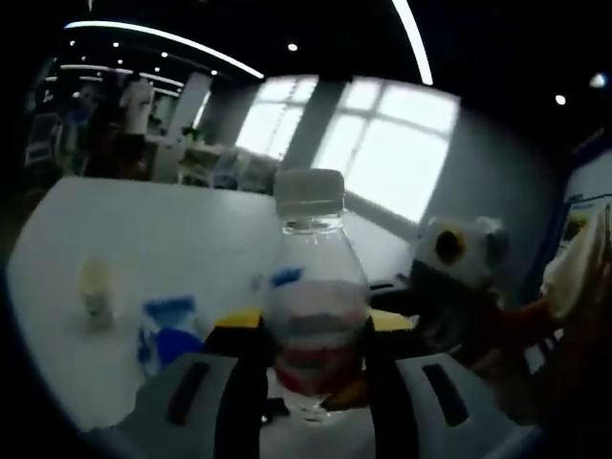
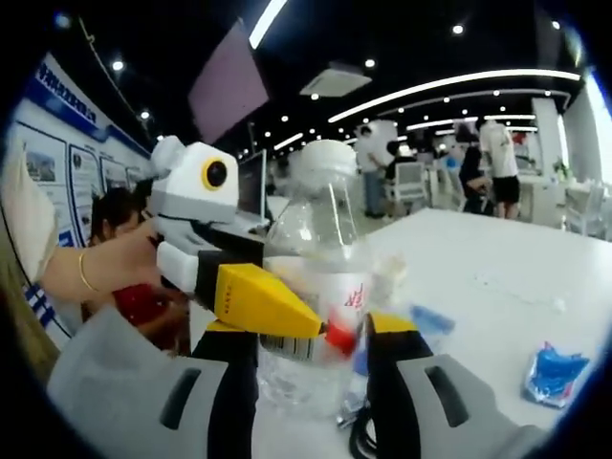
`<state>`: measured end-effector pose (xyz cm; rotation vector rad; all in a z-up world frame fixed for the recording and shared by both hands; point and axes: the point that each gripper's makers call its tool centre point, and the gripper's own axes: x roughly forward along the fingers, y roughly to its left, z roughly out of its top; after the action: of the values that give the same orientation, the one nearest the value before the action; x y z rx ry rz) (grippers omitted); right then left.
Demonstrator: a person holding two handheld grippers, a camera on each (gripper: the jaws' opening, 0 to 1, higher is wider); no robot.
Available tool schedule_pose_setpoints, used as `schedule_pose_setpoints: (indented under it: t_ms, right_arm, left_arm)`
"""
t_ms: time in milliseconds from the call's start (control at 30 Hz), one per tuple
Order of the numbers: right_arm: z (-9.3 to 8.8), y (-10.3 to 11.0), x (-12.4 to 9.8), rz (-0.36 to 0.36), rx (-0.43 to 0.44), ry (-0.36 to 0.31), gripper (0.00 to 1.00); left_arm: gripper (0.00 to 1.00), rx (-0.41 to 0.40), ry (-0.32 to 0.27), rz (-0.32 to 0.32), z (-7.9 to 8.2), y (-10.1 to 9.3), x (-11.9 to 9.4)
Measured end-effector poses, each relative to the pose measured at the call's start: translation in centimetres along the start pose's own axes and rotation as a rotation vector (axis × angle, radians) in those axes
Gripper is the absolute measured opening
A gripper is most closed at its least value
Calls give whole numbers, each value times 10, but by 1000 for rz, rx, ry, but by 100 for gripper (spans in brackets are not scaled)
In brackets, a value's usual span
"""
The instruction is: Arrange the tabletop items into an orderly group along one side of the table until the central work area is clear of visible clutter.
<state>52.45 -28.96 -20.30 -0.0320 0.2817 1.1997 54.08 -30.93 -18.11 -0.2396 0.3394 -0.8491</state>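
White table (image 1: 172, 229) spread wide across the left gripper view, and again in the right gripper view (image 2: 497, 268). Clear plastic bottle (image 1: 314, 306) with a white cap and red-and-white label standing upright between the jaws of the left gripper (image 1: 316, 368), both jaws pressed against its lower body, clamped on it. Same bottle (image 2: 320, 287) seen in the right gripper view, sitting between the jaws of the right gripper (image 2: 316, 373); cannot tell whether those jaws press on it or merely flank it. Left gripper (image 2: 277, 311) reaching in from the left there, held by a hand (image 2: 105, 263), yellow jaw tips against the bottle's label. Right gripper (image 1: 406, 320) entering the left gripper view from the right, yellow tip beside the bottle. Blue-and-white packet (image 1: 167, 330) lying on the table left of the bottle, apart from it; blue packet (image 2: 555, 368) near the table's right side. Small pale cup (image 1: 96, 292) standing farther left, blurred.
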Motion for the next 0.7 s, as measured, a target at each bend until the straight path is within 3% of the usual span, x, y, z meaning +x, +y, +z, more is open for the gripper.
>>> schedule_pose_setpoints:
  t_ms: [233,533,700]
  right_arm:
    - [3,5,-16,94,49,-12,50]
    - [-2,16,-28,199,123,-31,54]
    - [-8,27,-31,270,150,-11,47]
  left_arm:
    - [36,47,-14,-125,3,-15,-6]
    - [36,116,14,-282,5,-47,0]
    - [36,115,-6,-339,13,-57,2]
